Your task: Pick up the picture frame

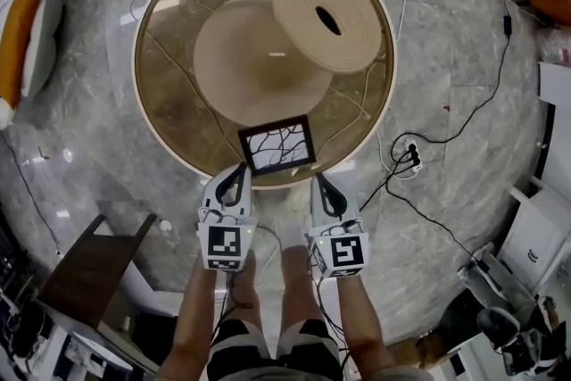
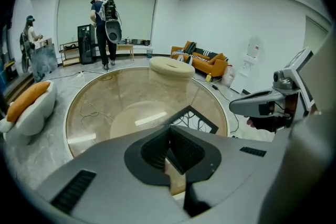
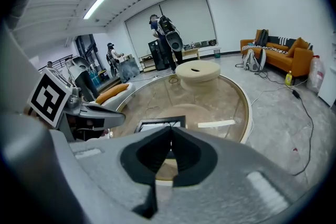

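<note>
A black picture frame [image 1: 277, 144] with a branch pattern lies flat on the round glass table [image 1: 169, 103], near its front edge. It also shows past the jaws as the frame [image 2: 197, 119] in the left gripper view and the frame [image 3: 160, 124] in the right gripper view. My left gripper [image 1: 237, 170] hovers just short of the frame's front left corner, its jaws shut with nothing between them. My right gripper [image 1: 319, 180] hangs off the frame's front right corner, jaws likewise shut and empty. Neither touches the frame.
A round beige coiled cushion [image 1: 330, 18] rests on the back right of the table. Cables and a power strip [image 1: 406, 158] lie on the marble floor to the right. A white chair with an orange pad [image 1: 27, 36] stands left. People stand at the far wall [image 2: 105, 23].
</note>
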The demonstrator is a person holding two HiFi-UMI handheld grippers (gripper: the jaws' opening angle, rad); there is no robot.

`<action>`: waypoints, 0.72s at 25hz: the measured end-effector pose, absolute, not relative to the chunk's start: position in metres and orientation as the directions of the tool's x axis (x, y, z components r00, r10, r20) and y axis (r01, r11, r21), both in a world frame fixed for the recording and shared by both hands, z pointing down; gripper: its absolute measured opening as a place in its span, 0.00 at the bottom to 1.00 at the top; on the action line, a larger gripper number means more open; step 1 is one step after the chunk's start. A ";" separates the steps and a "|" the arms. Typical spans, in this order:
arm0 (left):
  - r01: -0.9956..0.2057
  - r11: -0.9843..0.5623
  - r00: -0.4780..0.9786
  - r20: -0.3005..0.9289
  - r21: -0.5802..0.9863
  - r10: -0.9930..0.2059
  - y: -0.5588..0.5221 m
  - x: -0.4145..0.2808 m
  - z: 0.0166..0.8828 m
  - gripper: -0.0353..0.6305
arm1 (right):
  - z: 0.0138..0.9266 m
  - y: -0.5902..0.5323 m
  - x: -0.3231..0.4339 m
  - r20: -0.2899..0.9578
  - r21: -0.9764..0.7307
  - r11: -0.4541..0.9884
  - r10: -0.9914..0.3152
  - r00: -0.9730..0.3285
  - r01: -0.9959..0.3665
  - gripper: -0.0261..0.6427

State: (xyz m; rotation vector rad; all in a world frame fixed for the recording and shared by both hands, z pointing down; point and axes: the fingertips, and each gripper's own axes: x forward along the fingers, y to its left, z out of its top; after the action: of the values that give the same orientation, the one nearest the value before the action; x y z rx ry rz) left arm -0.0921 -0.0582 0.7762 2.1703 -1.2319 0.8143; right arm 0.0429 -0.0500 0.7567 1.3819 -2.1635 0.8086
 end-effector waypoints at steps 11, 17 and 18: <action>-0.919 -0.297 0.375 0.799 0.257 -0.470 -0.058 -0.091 0.815 0.24 | 0.769 -0.056 0.048 0.663 -0.247 0.314 -0.635 -0.397 -0.917 0.04; -0.933 -0.235 0.353 0.831 0.275 -0.431 -0.063 -0.091 0.830 0.32 | 0.768 -0.062 0.051 0.669 -0.250 0.311 -0.629 -0.396 -0.917 0.04; -0.933 -0.230 0.352 0.833 0.277 -0.427 -0.064 -0.091 0.831 0.32 | 0.769 -0.062 0.050 0.669 -0.252 0.310 -0.628 -0.396 -0.917 0.04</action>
State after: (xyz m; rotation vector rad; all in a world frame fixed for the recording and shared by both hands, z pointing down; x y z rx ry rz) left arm -0.0911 -0.0639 0.8312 1.8158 -1.1977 0.7975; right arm 0.0504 -0.0625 0.7686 1.3689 -2.1315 0.8554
